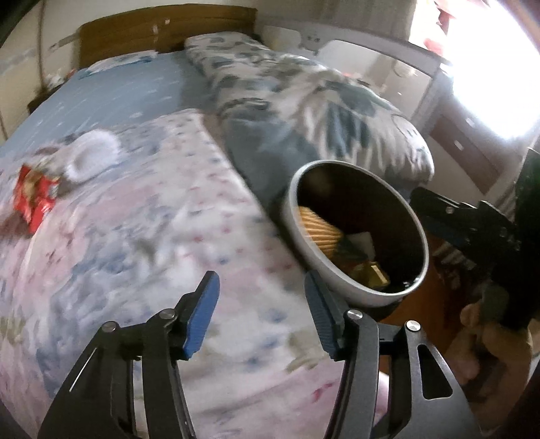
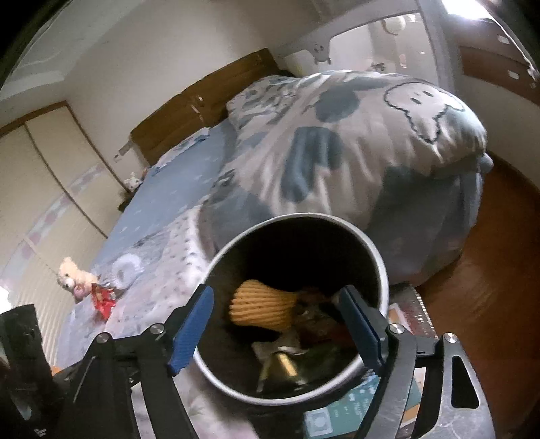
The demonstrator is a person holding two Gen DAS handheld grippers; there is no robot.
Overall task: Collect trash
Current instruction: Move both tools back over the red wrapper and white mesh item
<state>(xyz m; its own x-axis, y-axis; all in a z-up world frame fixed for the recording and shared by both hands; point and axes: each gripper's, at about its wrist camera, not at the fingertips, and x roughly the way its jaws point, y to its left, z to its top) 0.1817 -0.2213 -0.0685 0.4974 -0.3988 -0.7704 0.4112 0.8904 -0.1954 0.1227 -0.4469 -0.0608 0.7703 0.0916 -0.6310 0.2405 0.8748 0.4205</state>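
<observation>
A grey round trash bin (image 1: 303, 233) stands by the bed's right edge, holding a ribbed yellow piece (image 1: 319, 231) and other wrappers. It also shows in the right wrist view (image 2: 216, 368). My left gripper (image 1: 261, 315) is open and empty over the flowered blanket, just left of the bin. My right gripper (image 2: 275, 324) is open and empty, its jaws spread over the bin's mouth. A red wrapper (image 1: 33, 196) lies on the bed at far left, next to a white crumpled item (image 1: 92, 155). The red wrapper also shows in the right wrist view (image 2: 103, 300).
A folded blue and white quilt (image 1: 303, 101) lies on the bed behind the bin. A small plush toy (image 2: 72, 275) sits near the red wrapper. A wooden headboard (image 1: 162, 30) is at the far end. Wooden floor (image 2: 489, 270) lies to the right. A teal box (image 2: 341, 412) sits under the bin.
</observation>
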